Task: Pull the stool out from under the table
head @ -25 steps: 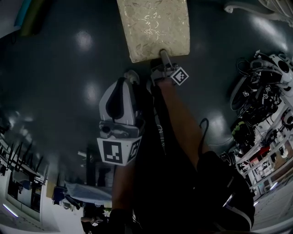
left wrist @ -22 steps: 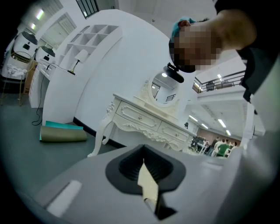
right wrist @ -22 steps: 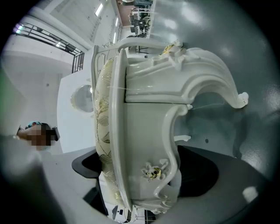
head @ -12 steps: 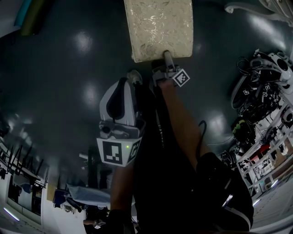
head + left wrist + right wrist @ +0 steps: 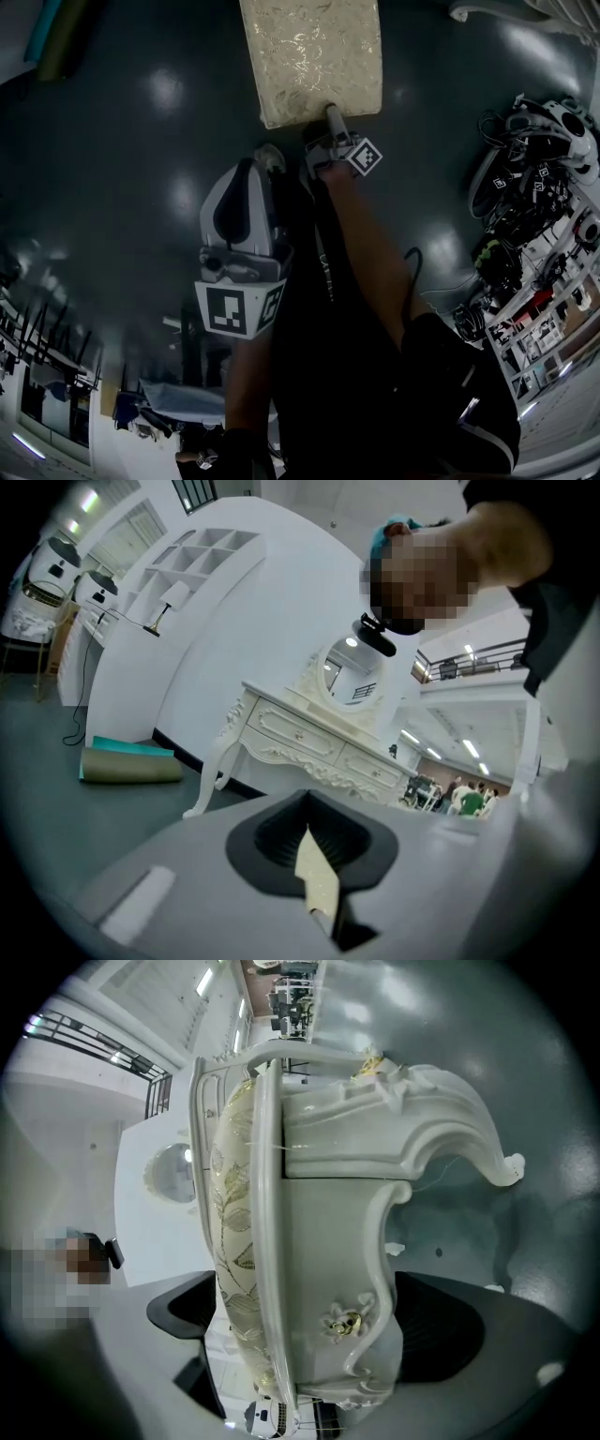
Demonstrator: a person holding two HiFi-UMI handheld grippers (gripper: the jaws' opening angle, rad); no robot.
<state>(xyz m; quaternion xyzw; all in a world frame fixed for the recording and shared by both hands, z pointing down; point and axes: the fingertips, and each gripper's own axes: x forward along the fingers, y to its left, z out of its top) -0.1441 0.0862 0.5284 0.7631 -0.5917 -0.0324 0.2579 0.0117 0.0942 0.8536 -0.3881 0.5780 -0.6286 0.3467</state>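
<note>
- The right gripper, in the head view, is set at the near edge of the stool. The stool stands on the dark floor ahead of the person. The marker cube is seen just behind the jaws.
- The left gripper is held lower in that view, beside the arm. It is kept apart from the stool, with its jaws drawn together.
- Cables and gear are piled at the right edge, well apart from the stool.
- In the left gripper view, the left gripper is seen closed, with nothing gripped. Only a pale sliver shows at the seam, and what it is cannot be told.
- Beyond it a white table with a round mirror is seen. A rolled mat lies on the floor to its left.
- In the right gripper view, the jaws of the right gripper have just been opening and are spread wide. The stool is between them, with its cushion toward one pad and its carved frame toward the other. No firm press by the pads is seen.
- A curved leg is seen against the floor.
</note>
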